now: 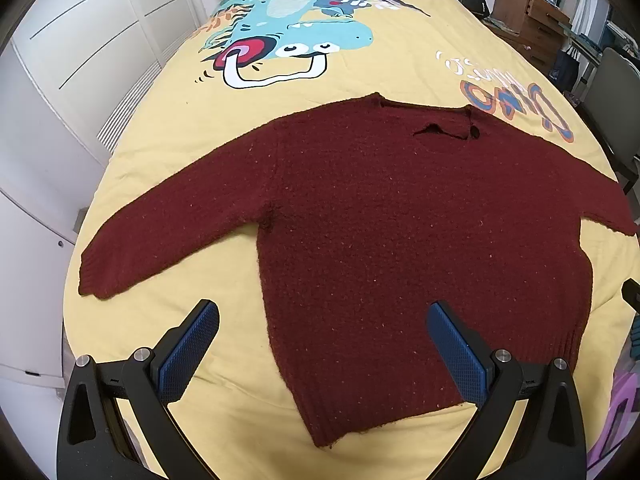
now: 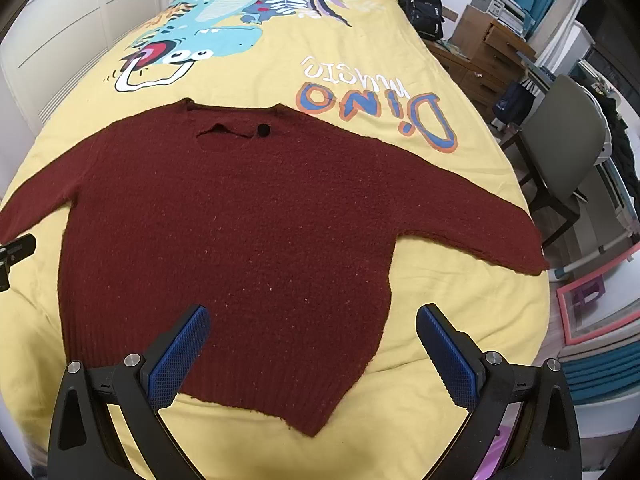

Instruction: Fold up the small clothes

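Note:
A dark red knitted sweater (image 1: 400,220) lies flat on the yellow bedspread (image 1: 168,152), front up, both sleeves spread out, neck away from me. It also shows in the right wrist view (image 2: 240,220). My left gripper (image 1: 322,320) is open and empty, hovering over the sweater's lower left hem. My right gripper (image 2: 312,320) is open and empty, hovering over the lower right hem. The left gripper's edge (image 2: 16,250) shows at the left of the right wrist view, and the right gripper's edge (image 1: 632,292) at the right of the left wrist view.
The bedspread has a dinosaur print (image 1: 288,36) and lettering (image 2: 376,104) beyond the sweater. White wardrobe doors (image 1: 60,80) stand left of the bed. A chair (image 2: 568,152), a wooden desk (image 2: 480,52) and a black backpack (image 2: 422,8) are on the right.

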`<action>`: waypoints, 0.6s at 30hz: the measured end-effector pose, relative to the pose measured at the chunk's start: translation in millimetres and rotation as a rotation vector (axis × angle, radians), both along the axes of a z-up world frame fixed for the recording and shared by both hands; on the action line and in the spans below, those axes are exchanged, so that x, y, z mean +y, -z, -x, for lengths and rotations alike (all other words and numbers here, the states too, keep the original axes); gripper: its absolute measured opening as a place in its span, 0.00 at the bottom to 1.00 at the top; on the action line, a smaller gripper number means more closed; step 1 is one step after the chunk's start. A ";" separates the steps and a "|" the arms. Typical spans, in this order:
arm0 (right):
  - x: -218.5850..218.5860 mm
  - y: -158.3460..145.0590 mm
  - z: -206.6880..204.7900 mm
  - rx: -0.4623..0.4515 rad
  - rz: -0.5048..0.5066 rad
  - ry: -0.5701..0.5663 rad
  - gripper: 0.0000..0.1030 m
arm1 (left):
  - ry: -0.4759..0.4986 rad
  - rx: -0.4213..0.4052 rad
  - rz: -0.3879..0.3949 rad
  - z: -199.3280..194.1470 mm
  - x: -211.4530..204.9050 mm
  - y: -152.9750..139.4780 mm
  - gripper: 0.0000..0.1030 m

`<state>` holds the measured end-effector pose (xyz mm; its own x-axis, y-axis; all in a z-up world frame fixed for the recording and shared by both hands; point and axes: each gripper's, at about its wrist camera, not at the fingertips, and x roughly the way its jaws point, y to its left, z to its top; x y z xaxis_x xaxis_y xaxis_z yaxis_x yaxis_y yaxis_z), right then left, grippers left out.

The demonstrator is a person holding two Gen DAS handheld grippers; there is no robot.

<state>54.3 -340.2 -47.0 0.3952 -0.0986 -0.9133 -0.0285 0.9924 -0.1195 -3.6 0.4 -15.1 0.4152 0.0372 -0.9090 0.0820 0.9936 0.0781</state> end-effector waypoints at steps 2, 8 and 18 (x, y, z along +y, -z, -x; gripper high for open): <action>0.0 -0.1 0.0 0.000 0.000 0.000 1.00 | 0.000 0.001 0.004 -0.1 0.0 -0.1 0.99; 0.0 0.7 0.3 0.002 -0.002 -0.002 1.00 | -0.001 0.004 -0.001 -0.3 0.6 -0.7 0.99; -0.5 2.4 0.8 0.009 0.001 -0.007 1.00 | -0.001 0.003 -0.001 0.0 0.8 -0.4 0.99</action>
<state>53.5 -340.8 -49.4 0.3878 -0.0964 -0.9167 -0.0365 0.9921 -0.1198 -3.7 1.3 -14.6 0.4119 0.0389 -0.9104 0.0812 0.9936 0.0791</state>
